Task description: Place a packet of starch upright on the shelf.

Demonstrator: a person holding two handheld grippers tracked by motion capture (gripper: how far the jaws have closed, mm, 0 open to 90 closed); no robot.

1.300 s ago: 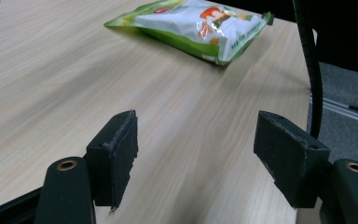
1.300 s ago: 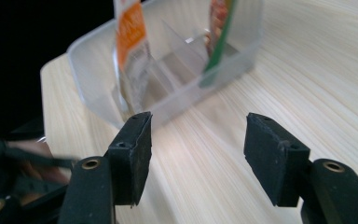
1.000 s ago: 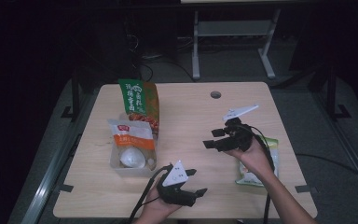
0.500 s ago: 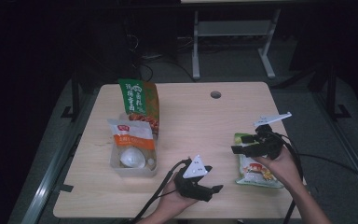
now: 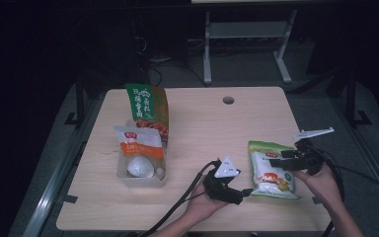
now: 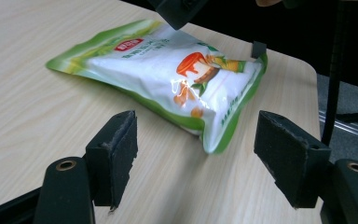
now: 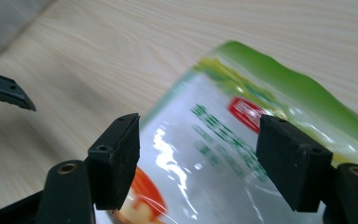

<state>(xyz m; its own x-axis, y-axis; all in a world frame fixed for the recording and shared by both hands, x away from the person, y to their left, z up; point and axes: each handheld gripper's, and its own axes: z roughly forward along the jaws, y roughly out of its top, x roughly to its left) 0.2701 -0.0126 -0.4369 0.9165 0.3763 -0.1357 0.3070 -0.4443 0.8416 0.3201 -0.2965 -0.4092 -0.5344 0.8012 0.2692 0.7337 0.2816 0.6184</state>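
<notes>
Green-white pouch (image 5: 271, 170) flat on table (image 5: 202, 128), long axis near–far.
Red logo at far end, unreadable; right gripper (image 5: 282, 162) just opened above it, left gripper (image 5: 242, 193) open, both empty.

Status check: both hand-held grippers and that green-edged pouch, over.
Left hand-held gripper open, short of green-edged pouch. Right hand-held gripper open over it, jaws just widened, nothing pinched. Pouch flat on table. Path clear.

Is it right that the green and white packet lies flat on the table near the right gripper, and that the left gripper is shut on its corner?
Not quite. The left gripper is open, its jaws apart and short of the packet, as the left gripper view shows. The packet does lie flat on the table by the right gripper.
</notes>
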